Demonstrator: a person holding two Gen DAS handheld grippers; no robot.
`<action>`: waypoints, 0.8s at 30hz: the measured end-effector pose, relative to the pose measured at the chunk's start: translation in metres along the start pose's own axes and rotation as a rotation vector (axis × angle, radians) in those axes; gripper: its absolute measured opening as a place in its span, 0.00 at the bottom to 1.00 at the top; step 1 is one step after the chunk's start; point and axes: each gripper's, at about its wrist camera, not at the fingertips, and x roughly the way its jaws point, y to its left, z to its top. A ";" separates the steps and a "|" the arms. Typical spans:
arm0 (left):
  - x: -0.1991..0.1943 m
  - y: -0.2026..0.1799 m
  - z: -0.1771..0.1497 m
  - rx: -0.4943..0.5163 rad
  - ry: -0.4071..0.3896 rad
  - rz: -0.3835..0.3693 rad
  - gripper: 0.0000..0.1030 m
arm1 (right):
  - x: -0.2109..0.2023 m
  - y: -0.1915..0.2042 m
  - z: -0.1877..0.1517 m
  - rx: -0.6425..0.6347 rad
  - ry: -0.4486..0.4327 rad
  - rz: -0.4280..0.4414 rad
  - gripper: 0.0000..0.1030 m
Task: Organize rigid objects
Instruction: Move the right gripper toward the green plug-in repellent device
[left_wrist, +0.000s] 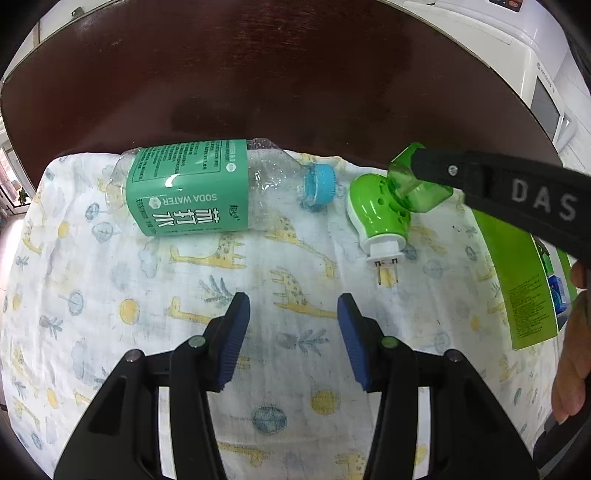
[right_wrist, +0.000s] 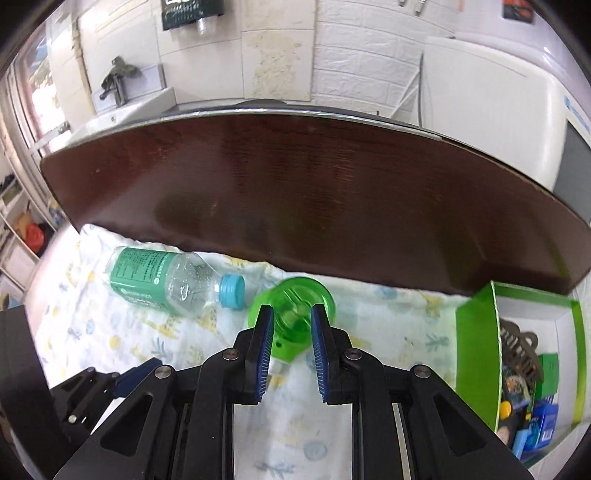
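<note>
Dark wooden desk (left_wrist: 258, 81) carries a giraffe-print cloth (left_wrist: 147, 295). On the cloth, just left of the soda water bottle's (left_wrist: 207, 188) blue cap, sits nothing; right of that cap lies the green plug-in device (left_wrist: 380, 210), prongs toward the camera, long axis running away from it. Right gripper (right_wrist: 291, 328) fingers clasp its translucent green bottle end. Left gripper (left_wrist: 293, 332) hovers with fingers spread, holding nothing. A green box (right_wrist: 476, 328) stands further right.

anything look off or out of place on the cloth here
The soda water bottle lies on its side on the giraffe cloth, its clear plastic dented and crumpled near the neck. The green plug-in device also lies flat, prongs exposed, with the right gripper closed on its green bottle end. No spills visible.
</note>
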 end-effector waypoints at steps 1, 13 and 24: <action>0.000 0.001 0.000 0.004 0.000 0.000 0.46 | 0.005 0.002 0.000 -0.006 -0.002 -0.028 0.22; -0.002 -0.045 0.015 0.117 -0.037 -0.061 0.46 | 0.023 -0.086 -0.053 0.306 0.116 0.100 0.26; 0.024 -0.097 0.017 0.280 -0.020 -0.049 0.46 | 0.011 -0.124 -0.074 0.437 0.045 0.216 0.43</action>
